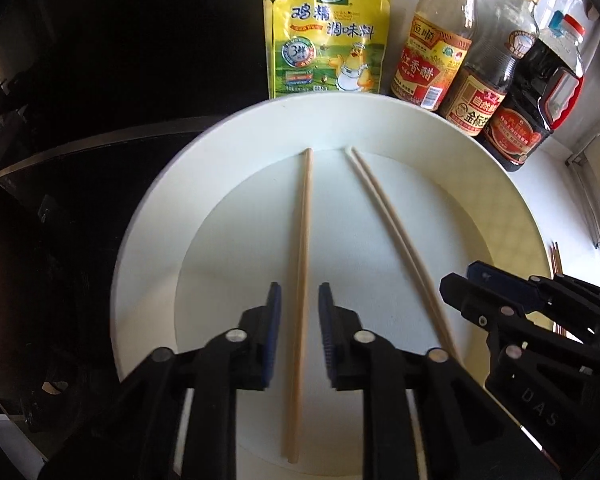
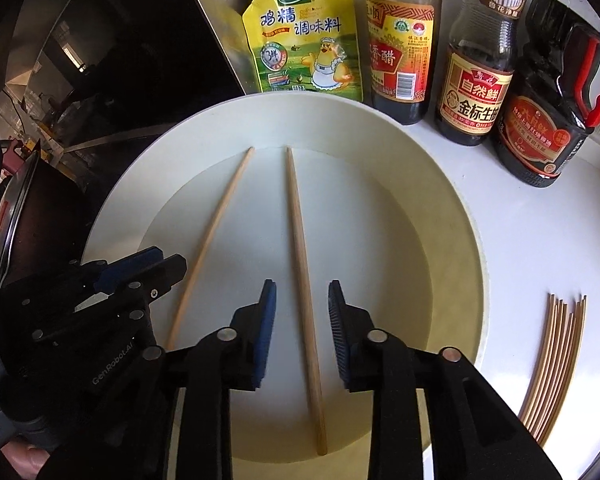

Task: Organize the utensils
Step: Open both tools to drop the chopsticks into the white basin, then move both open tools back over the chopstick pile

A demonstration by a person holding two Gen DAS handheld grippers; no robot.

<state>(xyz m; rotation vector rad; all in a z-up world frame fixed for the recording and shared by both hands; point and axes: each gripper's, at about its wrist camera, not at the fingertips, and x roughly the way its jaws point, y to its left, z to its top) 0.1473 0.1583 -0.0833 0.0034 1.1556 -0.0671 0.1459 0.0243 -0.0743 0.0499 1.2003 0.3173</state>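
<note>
Left wrist view showed the left hand-held gripper [image 1: 299,300] with its blue pads apart, straddling a chopstick [image 1: 302,240] without pressing on it; the stick lay flat on the large white plate [image 1: 148,240], running away from the camera toward the far rim. The right wrist view showed the same arrangement mirrored: the right hand-held gripper [image 2: 302,300] had its jaws parted around a second chopstick [image 2: 300,248], also lying free on the plate floor, pads clear of the wood on both sides. No earlier picture being given, only the gap could be read; the sticks probably lay released there so the plate would collect them in one place. Both hand-held grippers pointed steeply downward over the near side of the plate, close beside each other, each visible at the edge of the other's view. Farther out, a bundle of loose chopsticks [image 2: 556,360] lay on the white tabletop [image 2: 540,240] right of the plate, apparently still to be gathered. Behind the plate stood a yellow seasoning pouch [image 2: 304,40] and three dark sauce bottles [image 2: 476,80] in a row.
</note>
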